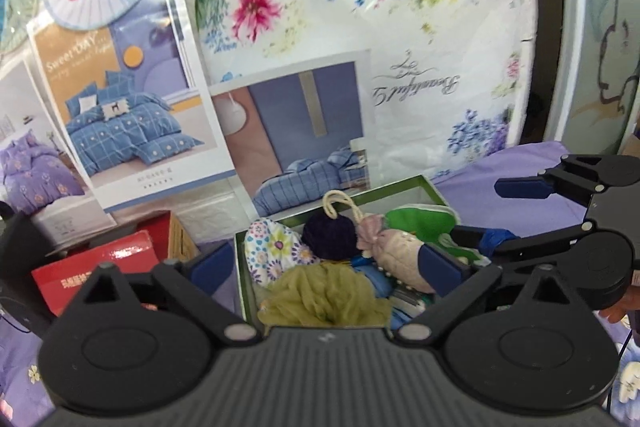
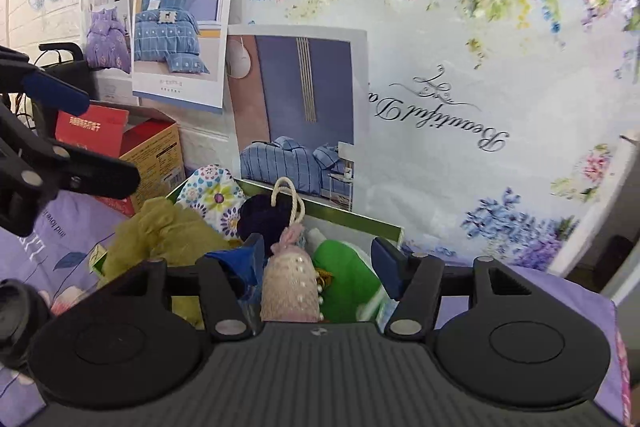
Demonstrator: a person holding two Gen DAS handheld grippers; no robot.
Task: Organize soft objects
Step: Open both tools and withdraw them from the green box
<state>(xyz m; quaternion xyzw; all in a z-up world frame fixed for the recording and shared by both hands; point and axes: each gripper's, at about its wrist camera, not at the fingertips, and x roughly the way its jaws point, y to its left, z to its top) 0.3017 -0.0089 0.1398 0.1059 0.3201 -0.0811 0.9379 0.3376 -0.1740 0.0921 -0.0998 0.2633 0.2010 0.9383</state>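
Observation:
A green-rimmed box (image 1: 404,185) (image 2: 352,217) on the purple bed holds several soft things: an olive mesh pouf (image 1: 324,293) (image 2: 168,227), a flowered cloth (image 1: 272,247) (image 2: 216,197), a dark blue ball with a rope loop (image 1: 329,231) (image 2: 264,215), a pink beaded pouch (image 1: 394,257) (image 2: 290,283) and a green cloth (image 1: 422,221) (image 2: 346,273). My left gripper (image 1: 326,265) is open and empty just above the box's near side. My right gripper (image 2: 320,259) is open over the box with the pink pouch between its jaws, not gripped. It shows in the left wrist view (image 1: 508,215).
A red carton (image 1: 100,263) (image 2: 120,143) stands left of the box. Bedding packages with flower prints and posters (image 1: 152,99) (image 2: 460,87) lean against the wall close behind. The purple bedsheet (image 1: 520,183) (image 2: 60,239) lies around the box.

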